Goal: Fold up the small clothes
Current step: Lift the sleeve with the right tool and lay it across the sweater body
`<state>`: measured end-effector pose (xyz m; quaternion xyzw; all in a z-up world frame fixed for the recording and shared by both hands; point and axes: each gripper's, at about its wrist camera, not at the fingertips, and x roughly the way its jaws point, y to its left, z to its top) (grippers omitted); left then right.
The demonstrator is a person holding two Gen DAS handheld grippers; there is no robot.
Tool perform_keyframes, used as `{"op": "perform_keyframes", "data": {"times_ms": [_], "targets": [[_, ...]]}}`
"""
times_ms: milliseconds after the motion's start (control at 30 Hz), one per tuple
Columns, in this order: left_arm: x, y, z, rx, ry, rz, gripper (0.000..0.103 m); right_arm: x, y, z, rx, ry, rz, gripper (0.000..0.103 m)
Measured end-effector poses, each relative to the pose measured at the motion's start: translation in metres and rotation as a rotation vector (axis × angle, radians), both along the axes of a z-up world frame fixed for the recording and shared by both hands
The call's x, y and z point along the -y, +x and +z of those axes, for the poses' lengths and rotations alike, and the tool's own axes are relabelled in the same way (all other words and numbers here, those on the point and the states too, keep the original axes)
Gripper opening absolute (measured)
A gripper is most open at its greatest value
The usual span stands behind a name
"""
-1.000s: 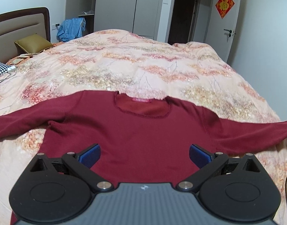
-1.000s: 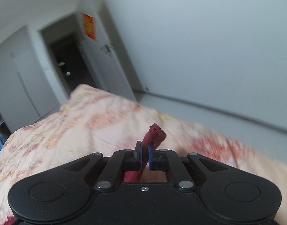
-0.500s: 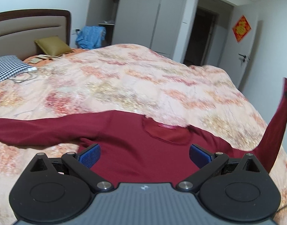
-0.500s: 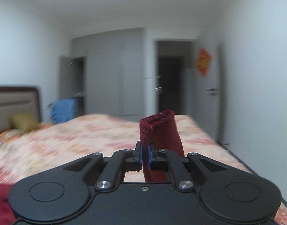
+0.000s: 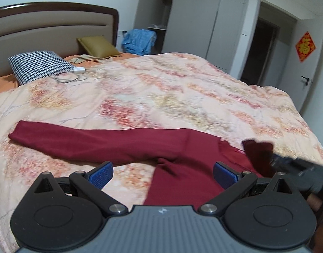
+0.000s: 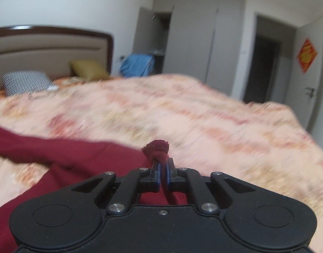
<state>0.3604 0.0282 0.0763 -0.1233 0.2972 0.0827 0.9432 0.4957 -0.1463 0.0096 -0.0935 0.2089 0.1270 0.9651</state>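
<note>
A dark red sweater (image 5: 182,158) lies flat on the floral quilt (image 5: 161,97). Its left sleeve (image 5: 77,141) stretches out to the left. My left gripper (image 5: 162,174) is open and empty, just above the sweater's body near the left armpit. My right gripper (image 6: 163,168) is shut on the cuff of the right sleeve (image 6: 157,147) and holds it over the sweater's body (image 6: 77,168). In the left wrist view the right gripper (image 5: 292,164) and the held cuff (image 5: 256,151) show at the right, blurred.
A checked pillow (image 5: 39,65) and an olive cushion (image 5: 98,46) lie by the headboard (image 5: 45,25), with a white charger and cable (image 5: 77,71) beside them. Blue clothing (image 5: 138,42) hangs by the wardrobe. A dark doorway (image 5: 262,48) lies beyond the bed's far side.
My right gripper has carried the right sleeve cuff from high in the air down and leftwards over the sweater's body. My left gripper has turned left, and still stays open.
</note>
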Motion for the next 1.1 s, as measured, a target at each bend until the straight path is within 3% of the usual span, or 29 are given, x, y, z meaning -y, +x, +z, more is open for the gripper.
{"op": "perform_keyframes", "data": {"times_ms": [233, 300, 367, 433, 500, 567, 633, 833, 933, 1100], "targets": [[-0.019, 0.004, -0.019, -0.01, -0.035, 0.027, 0.103, -0.042, 0.006, -0.041, -0.09, -0.032, 0.045, 0.005], [-0.019, 0.006, -0.024, -0.01, -0.044, 0.025, 0.103, -0.048, 0.008, -0.048, -0.111, -0.038, 0.065, 0.01], [-0.016, 0.008, -0.027, -0.009, -0.048, 0.02, 0.103, -0.047, 0.006, -0.05, -0.137, -0.026, 0.088, 0.018], [-0.013, 0.01, -0.029, 0.0, -0.051, 0.011, 0.103, -0.043, 0.002, -0.052, -0.155, -0.007, 0.121, 0.043], [-0.008, 0.015, -0.032, 0.004, -0.052, 0.001, 0.103, -0.034, -0.008, -0.05, -0.157, 0.014, 0.138, 0.06], [0.0, 0.022, -0.035, 0.009, -0.054, -0.019, 0.103, -0.018, -0.021, -0.047, -0.139, 0.037, 0.142, 0.067], [0.012, 0.031, -0.039, 0.012, -0.048, -0.05, 0.103, 0.002, -0.037, -0.043, -0.115, 0.047, 0.13, 0.081], [0.06, 0.065, -0.065, 0.029, -0.008, -0.139, 0.103, 0.09, -0.068, -0.043, -0.073, 0.05, -0.065, 0.089], [0.081, 0.079, -0.083, 0.022, 0.024, -0.159, 0.103, 0.134, -0.06, -0.044, -0.09, 0.045, -0.205, 0.089], [0.094, 0.092, -0.11, -0.024, 0.066, -0.138, 0.103, 0.202, -0.024, -0.05, -0.11, 0.134, -0.384, 0.086]]}}
